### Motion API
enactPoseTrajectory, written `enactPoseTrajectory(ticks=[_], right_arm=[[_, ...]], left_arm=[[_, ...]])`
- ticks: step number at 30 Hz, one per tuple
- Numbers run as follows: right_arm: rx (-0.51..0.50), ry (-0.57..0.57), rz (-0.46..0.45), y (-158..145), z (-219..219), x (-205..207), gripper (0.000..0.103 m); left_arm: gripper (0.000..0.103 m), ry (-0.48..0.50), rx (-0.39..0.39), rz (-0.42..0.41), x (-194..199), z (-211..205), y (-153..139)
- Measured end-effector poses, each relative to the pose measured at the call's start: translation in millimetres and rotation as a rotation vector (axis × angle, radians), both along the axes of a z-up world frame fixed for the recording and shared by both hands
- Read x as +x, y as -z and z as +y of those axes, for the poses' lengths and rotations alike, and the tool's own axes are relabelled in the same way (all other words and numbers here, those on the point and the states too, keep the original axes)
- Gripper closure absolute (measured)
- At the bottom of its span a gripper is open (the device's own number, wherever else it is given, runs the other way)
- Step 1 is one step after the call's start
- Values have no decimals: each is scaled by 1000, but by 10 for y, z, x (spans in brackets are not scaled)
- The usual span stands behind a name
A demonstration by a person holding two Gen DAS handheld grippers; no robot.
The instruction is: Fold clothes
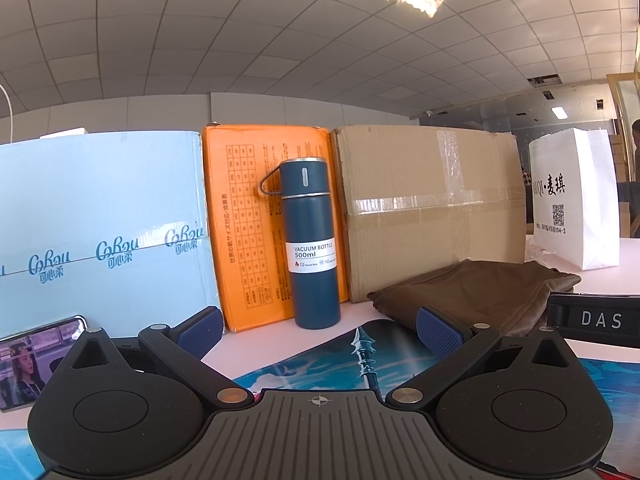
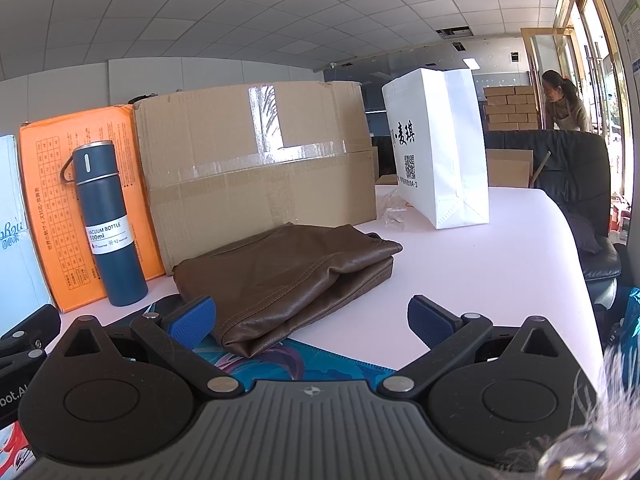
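Observation:
A brown leather-like garment (image 2: 288,280) lies folded in a compact stack on the white table, its near edge over a blue printed mat (image 2: 304,364). It also shows in the left wrist view (image 1: 472,292), ahead and to the right. My right gripper (image 2: 312,320) is open and empty, just in front of the garment's near edge, not touching it. My left gripper (image 1: 318,328) is open and empty, low over the mat (image 1: 328,364), left of the garment.
A blue vacuum bottle (image 1: 312,240) stands against an orange box (image 1: 248,220). A light blue box (image 1: 100,224), a taped cardboard box (image 2: 256,160) and a white paper bag (image 2: 440,148) line the back. A phone (image 1: 28,364) lies at left. A black chair (image 2: 580,184) stands beyond the table's right edge.

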State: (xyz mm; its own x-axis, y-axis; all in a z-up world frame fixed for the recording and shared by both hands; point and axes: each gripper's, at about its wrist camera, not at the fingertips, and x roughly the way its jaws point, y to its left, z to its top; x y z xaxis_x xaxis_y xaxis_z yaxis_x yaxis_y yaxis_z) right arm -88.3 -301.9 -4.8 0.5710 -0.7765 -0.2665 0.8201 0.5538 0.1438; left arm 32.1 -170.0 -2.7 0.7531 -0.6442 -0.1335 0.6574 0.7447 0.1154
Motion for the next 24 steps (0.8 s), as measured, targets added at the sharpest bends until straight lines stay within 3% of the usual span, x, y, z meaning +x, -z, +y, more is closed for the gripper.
enactPoseTrajectory(ticks=[24], right_arm=[[2,-4,6,5,-4,5,0]], left_arm=[[0,4,0,3,-1,-7,13]])
